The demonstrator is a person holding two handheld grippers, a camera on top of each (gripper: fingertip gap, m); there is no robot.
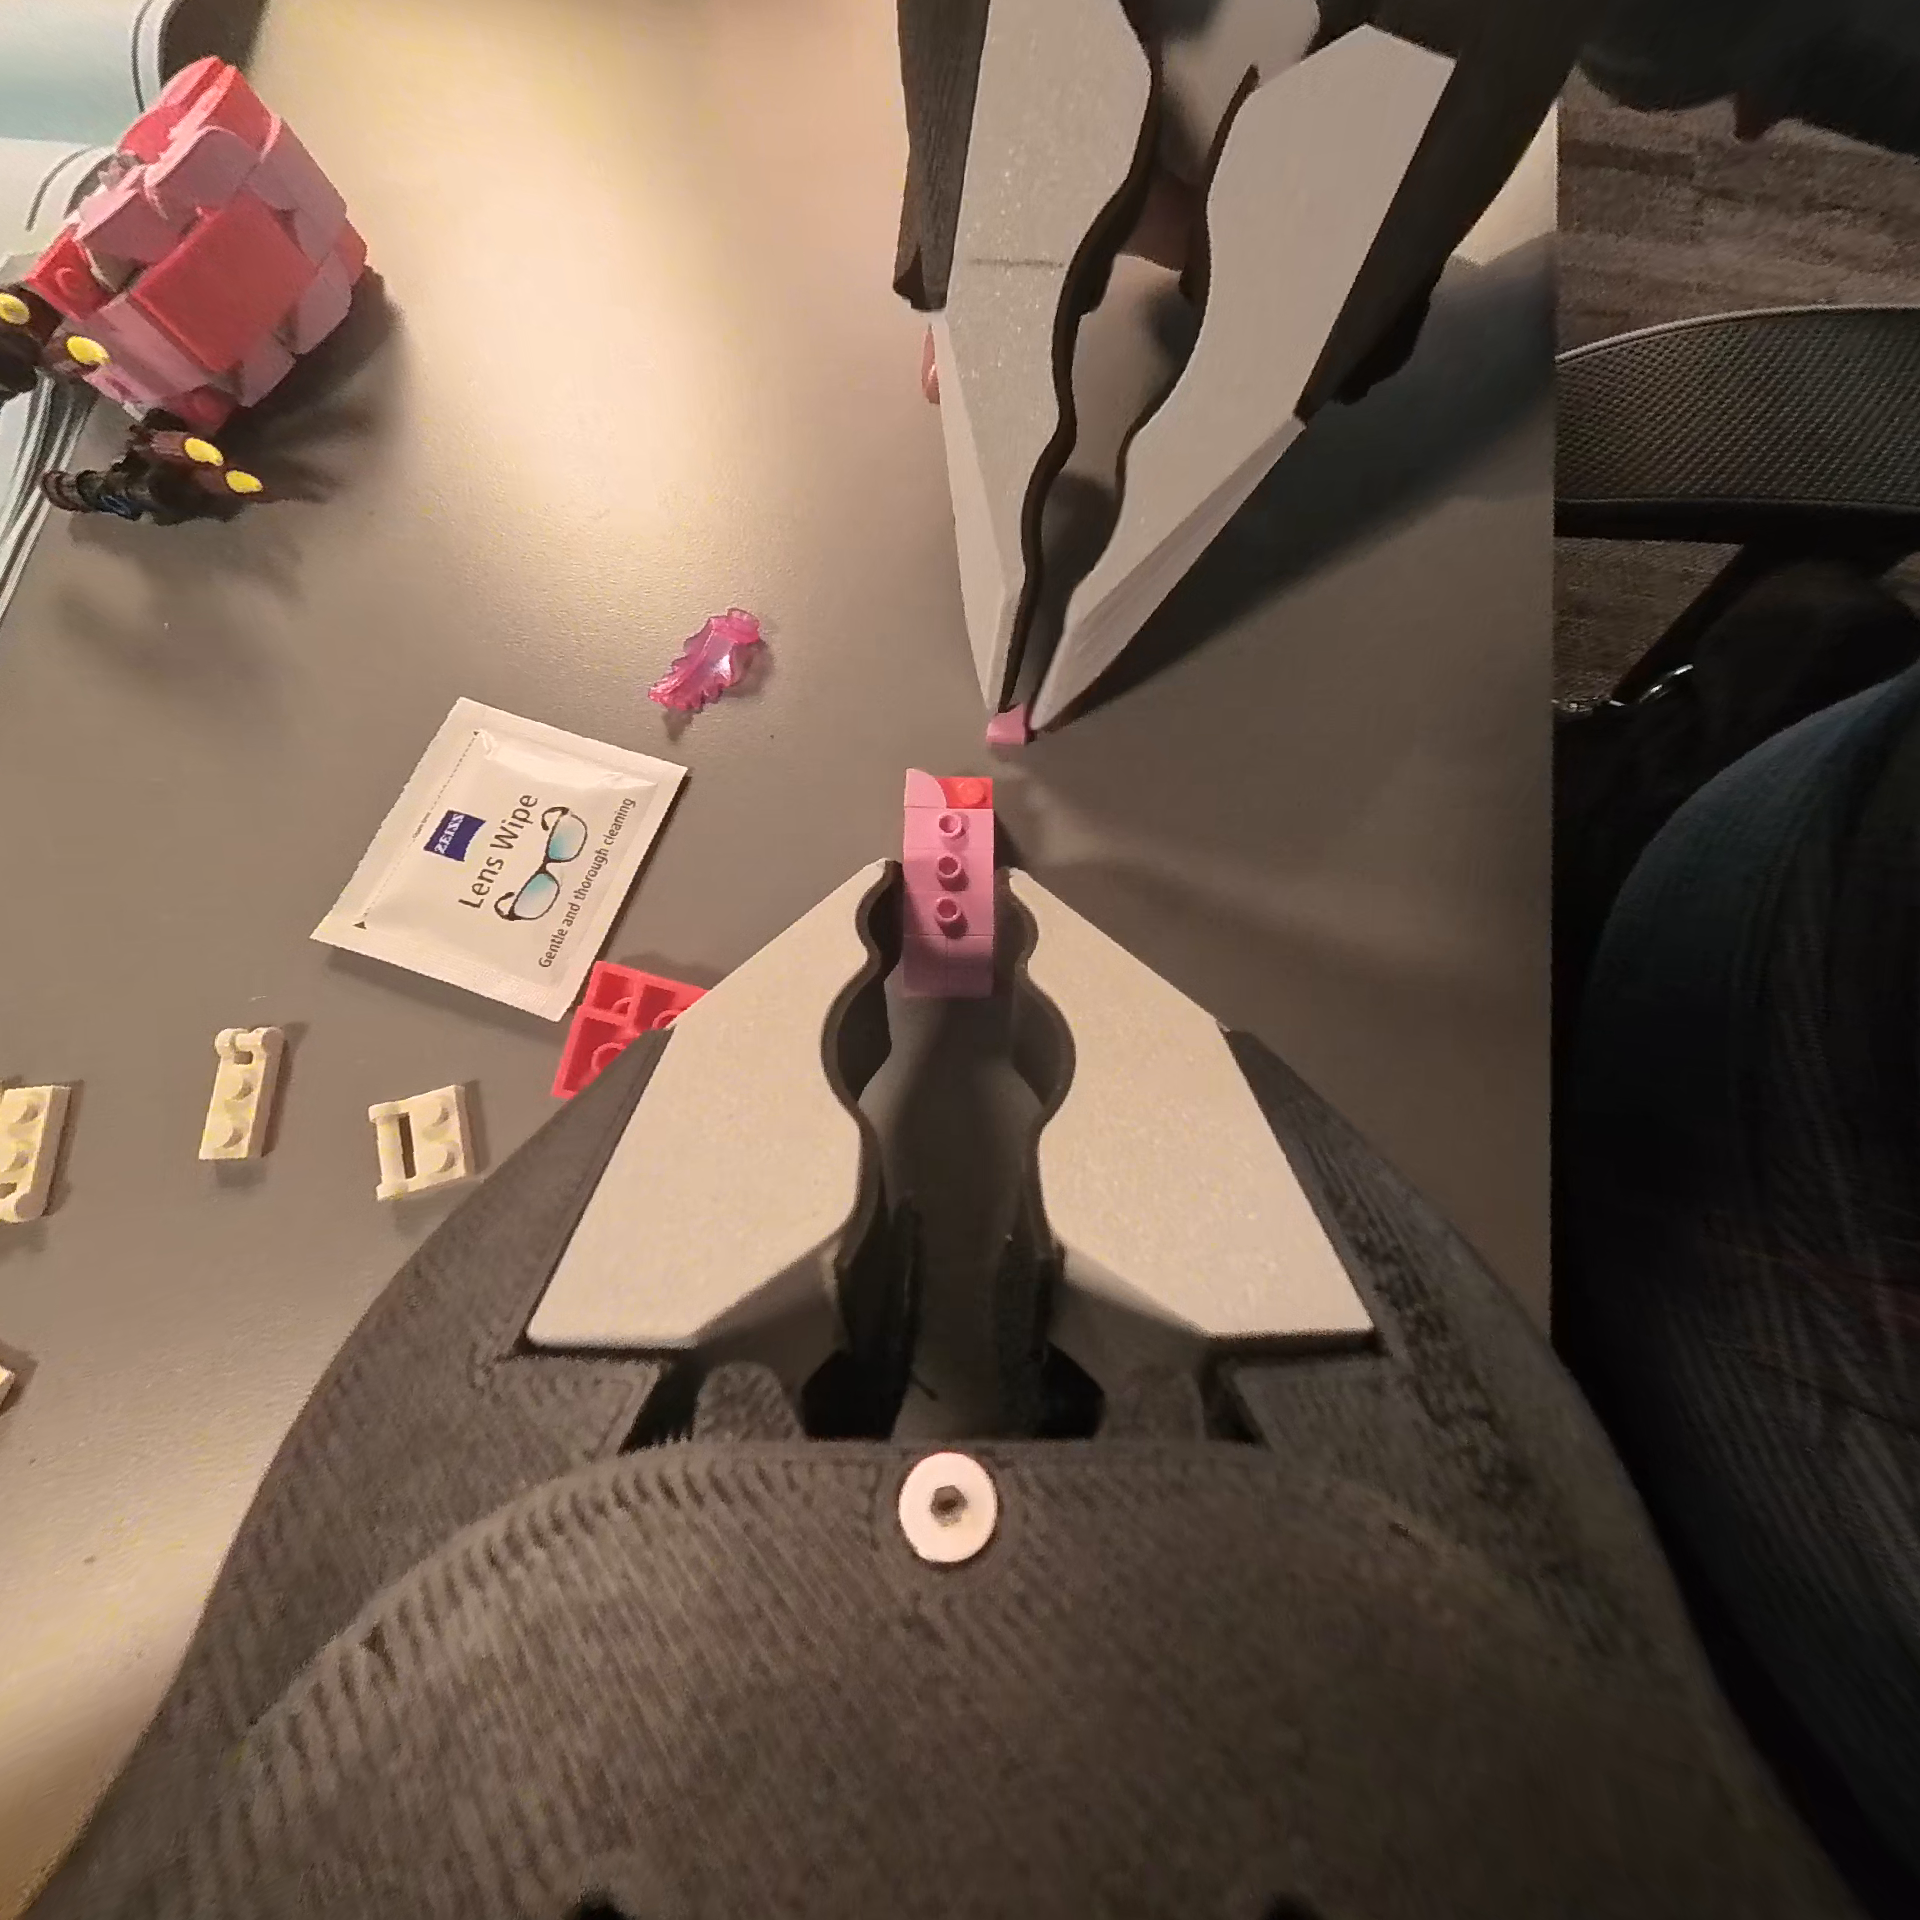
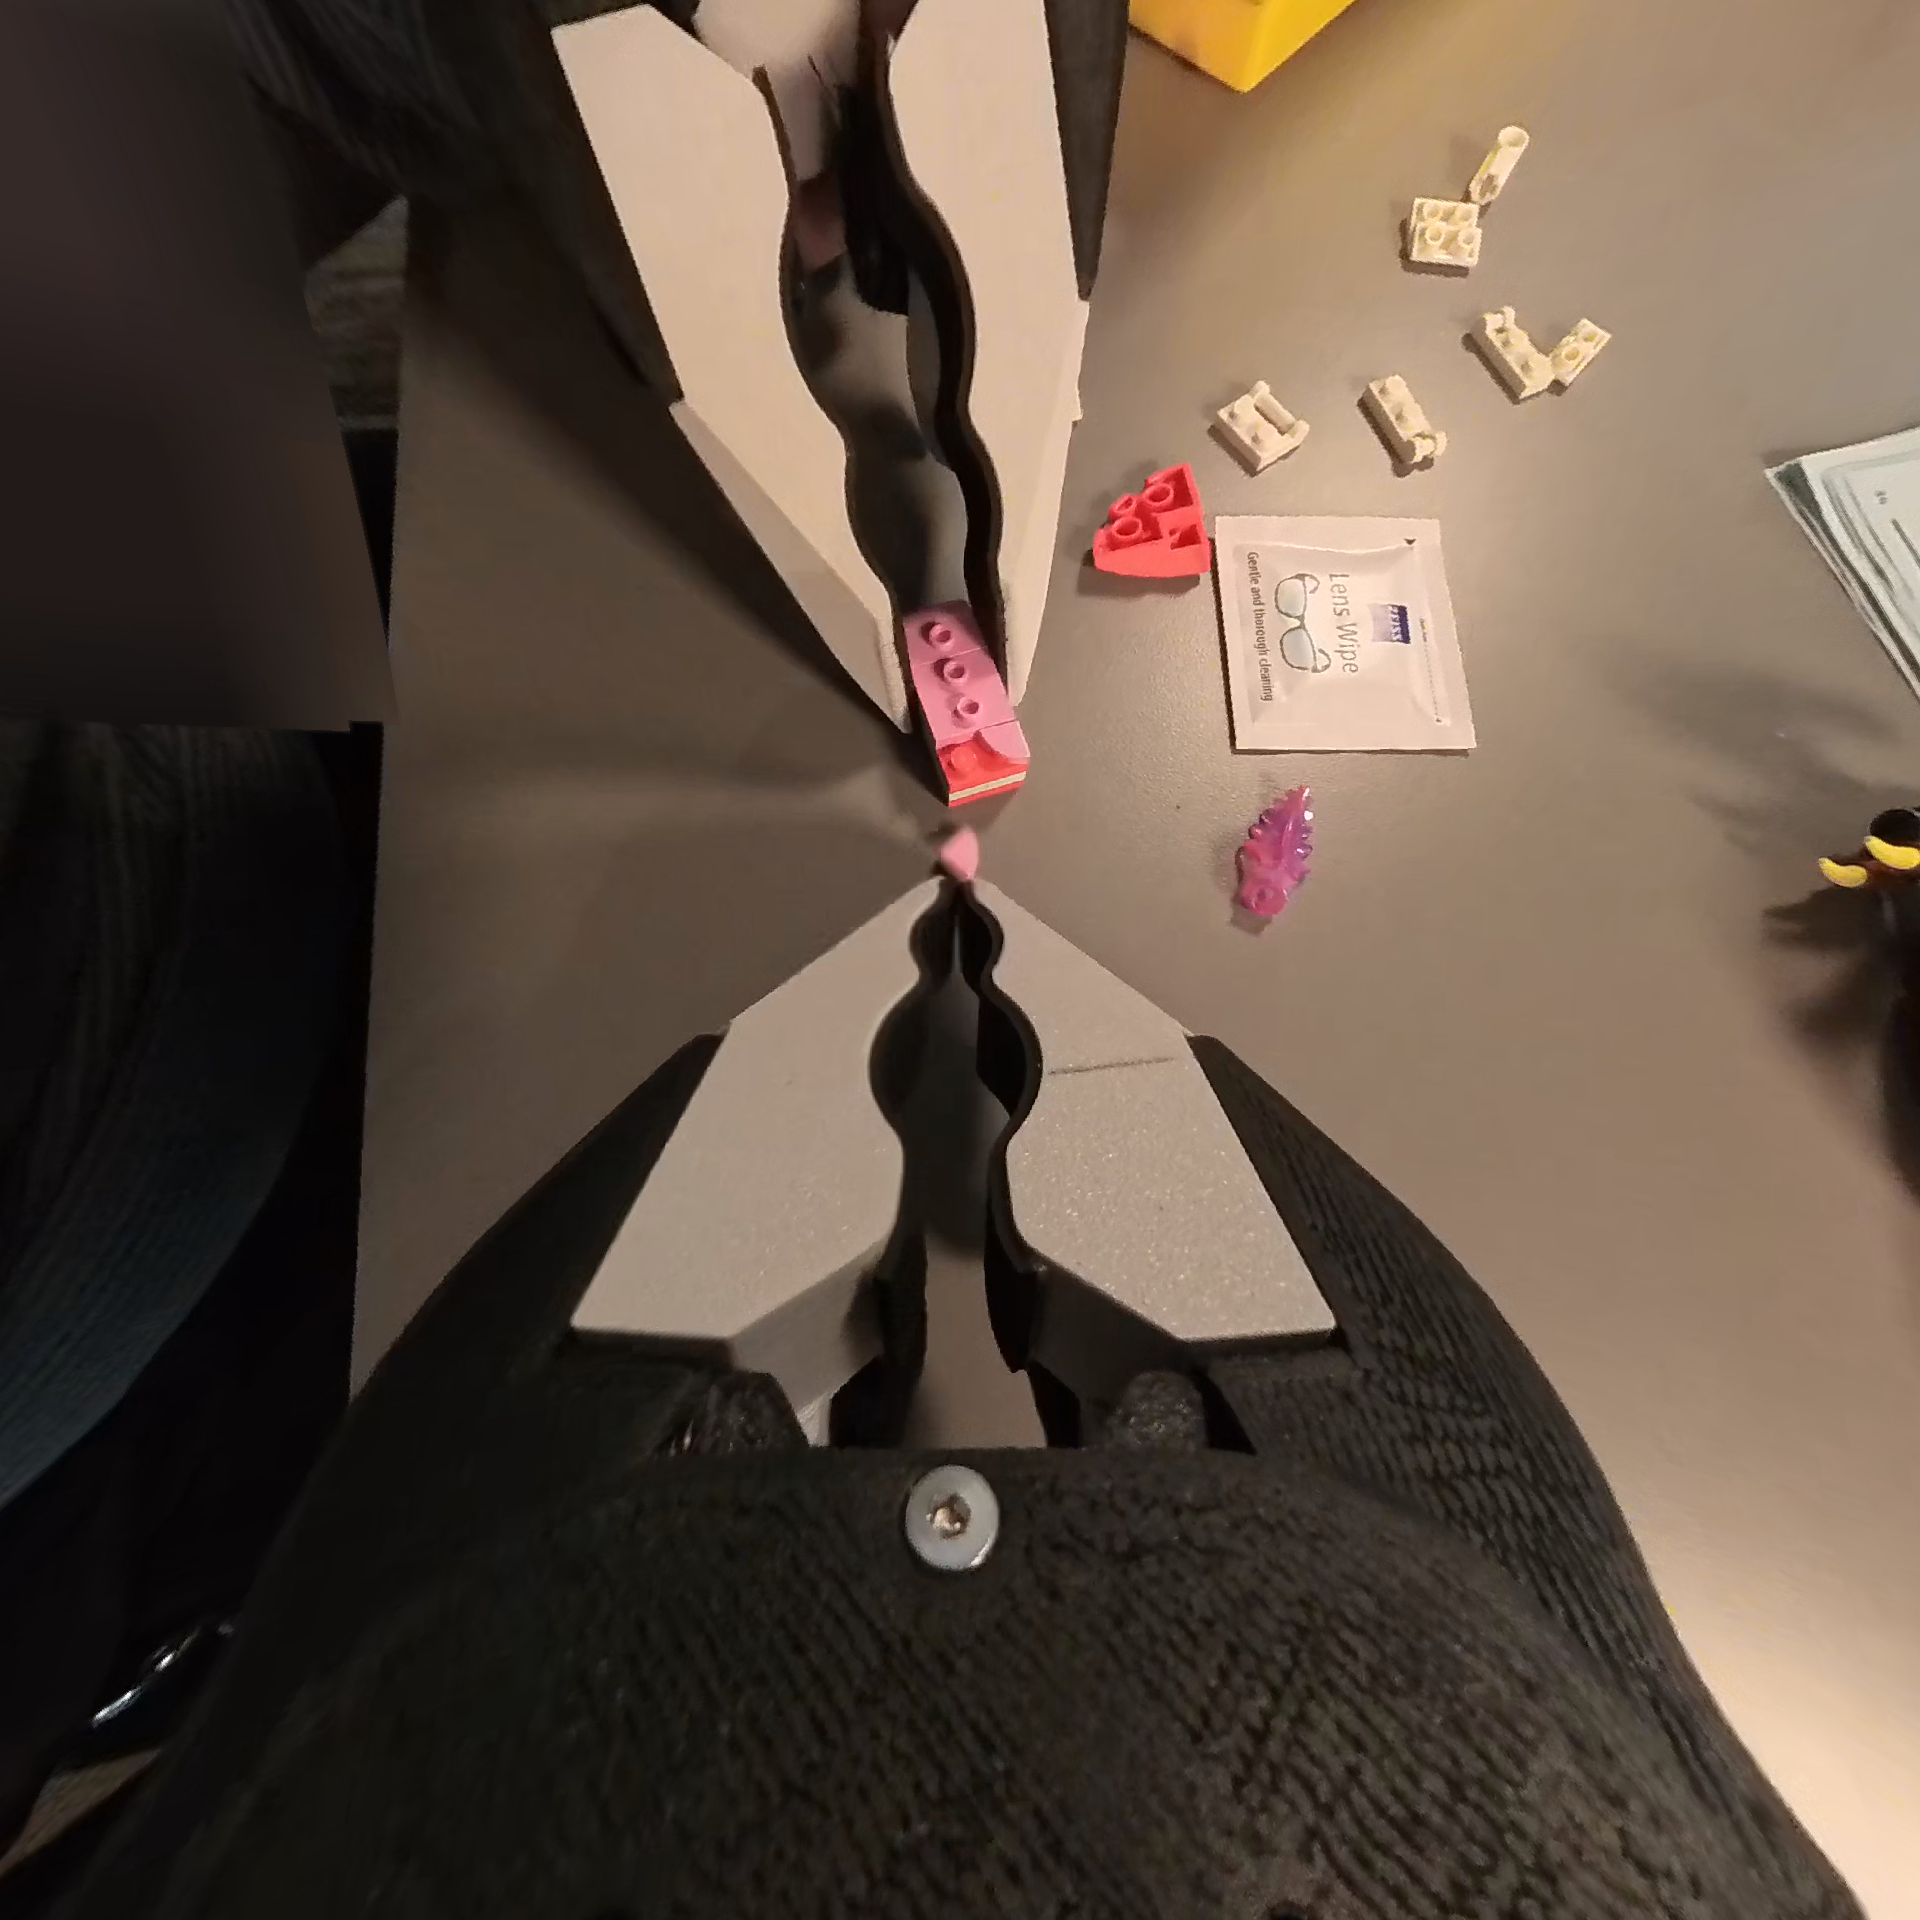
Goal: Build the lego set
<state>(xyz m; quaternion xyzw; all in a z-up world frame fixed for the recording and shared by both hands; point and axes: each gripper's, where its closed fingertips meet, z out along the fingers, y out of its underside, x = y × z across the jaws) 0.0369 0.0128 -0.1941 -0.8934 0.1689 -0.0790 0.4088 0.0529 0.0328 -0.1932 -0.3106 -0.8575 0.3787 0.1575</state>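
Observation:
My left gripper [image 1: 948, 883] is shut on a pink lego assembly [image 1: 948, 894] with three studs on top and a red piece at its far end; it also shows in the right wrist view [image 2: 956, 675]. My right gripper [image 2: 961, 902] is shut on a small pink lego piece [image 2: 958, 854] that sticks out of its fingertips. In the left wrist view that small pink piece [image 1: 1010, 725] hangs just beyond the red end of the assembly, a small gap apart. Both are held above the grey table [image 1: 1299, 935].
A red and pink lego build [image 1: 197, 301] with brown and yellow parts stands at the far left. A white wipe sachet [image 1: 499, 862], a translucent pink feather piece [image 1: 712, 660], a red wedge plate [image 1: 613, 1029] and several cream hinge pieces [image 1: 421, 1143] lie on the table. A yellow box [image 2: 1236, 36] is at the far edge. Both grippers' tips are close together, under 4 cm apart.

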